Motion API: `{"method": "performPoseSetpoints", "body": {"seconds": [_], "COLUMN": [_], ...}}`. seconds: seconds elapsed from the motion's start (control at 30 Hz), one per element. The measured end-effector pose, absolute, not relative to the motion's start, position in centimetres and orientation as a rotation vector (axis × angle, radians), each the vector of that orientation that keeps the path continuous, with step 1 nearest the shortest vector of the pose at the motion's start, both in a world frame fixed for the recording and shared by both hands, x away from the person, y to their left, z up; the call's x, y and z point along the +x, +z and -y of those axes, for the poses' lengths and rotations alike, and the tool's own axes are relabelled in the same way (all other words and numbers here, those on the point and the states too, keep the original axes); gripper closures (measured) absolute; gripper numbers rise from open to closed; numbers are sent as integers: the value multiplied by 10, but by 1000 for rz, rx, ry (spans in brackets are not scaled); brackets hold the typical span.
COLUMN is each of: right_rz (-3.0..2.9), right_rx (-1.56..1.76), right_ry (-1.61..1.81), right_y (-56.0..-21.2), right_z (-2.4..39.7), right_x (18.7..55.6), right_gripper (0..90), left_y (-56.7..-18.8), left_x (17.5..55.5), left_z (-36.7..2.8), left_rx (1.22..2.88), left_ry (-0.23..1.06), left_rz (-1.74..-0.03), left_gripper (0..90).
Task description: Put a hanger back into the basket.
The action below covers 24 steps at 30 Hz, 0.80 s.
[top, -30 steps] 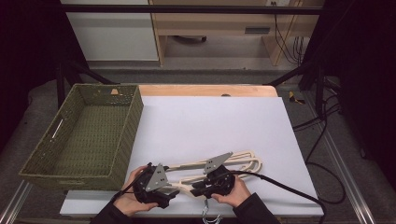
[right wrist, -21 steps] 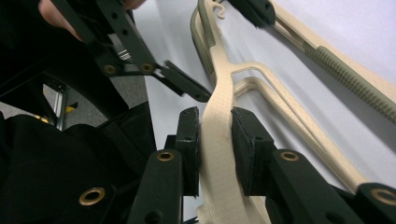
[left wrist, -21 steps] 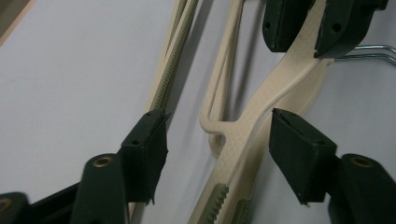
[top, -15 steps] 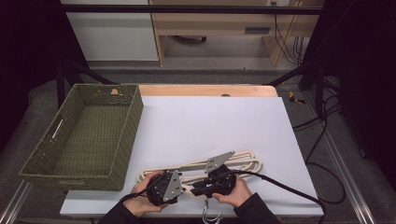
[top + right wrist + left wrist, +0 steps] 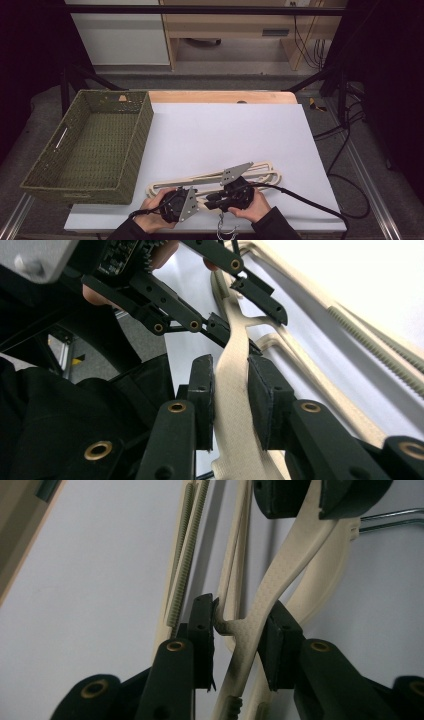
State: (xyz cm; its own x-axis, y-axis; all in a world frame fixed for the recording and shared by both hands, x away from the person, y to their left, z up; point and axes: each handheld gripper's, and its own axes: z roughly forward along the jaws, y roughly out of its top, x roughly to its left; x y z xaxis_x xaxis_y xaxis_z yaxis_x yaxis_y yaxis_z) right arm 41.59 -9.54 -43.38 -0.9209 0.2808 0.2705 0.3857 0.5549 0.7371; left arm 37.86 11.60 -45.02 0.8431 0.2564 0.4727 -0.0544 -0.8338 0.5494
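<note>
My right gripper [image 5: 230, 405] is clamped on the top cream hanger [image 5: 235, 390]; both ribbed black pads press its flat, faintly woven-textured plastic shoulder. My right hand [image 5: 257, 207] lies knuckles-up at the near table edge, the gripper body level and pointing left, its grey three-cornered plate [image 5: 236, 173] tilted upward. A bare metal hook [image 5: 225, 231] curls off the near edge just below it.

My left gripper [image 5: 235, 645] has just been closing on the same hanger; the left pad touches a small notch in the arm, while the right pad sits against the arm's far side, so contact looks made but I cannot tell how firm it is. My left hand [image 5: 152, 215] cups the body from the left, jaws pointing right toward the other gripper.

The hangers form a stack of pale, slim, curved pieces lying flat on the white table sheet [image 5: 225, 130], near its front edge. A grooved anti-slip strip [image 5: 185, 555] runs along one lower bar. I read no brand or lettering.

Farther left stands a rectangular olive woven basket [image 5: 50, 165] with cut-out handles.
</note>
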Motion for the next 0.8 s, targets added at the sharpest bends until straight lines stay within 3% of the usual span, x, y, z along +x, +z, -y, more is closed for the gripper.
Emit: {"method": "performPoseSetpoints", "body": {"seconds": [0.27,0.57,0.8], "right_rz": [2698,2625,2593], "right_rx": [-600,-976,-1142], "right_ry": [-1442,-1797,-1860], "right_y": [-418,-394,-397], "right_z": [106,168,204], "right_x": [414,422,420], "right_gripper": [626,405,328], "left_y": [-444,-437,-427], "left_x": [378,383,392], "left_z": [-120,-121,-122], "left_rx": [2450,2451,2464], "left_ry": [796,818,810], "left_rz": [-118,-130,-126], "left_gripper": [755,792,820]}}
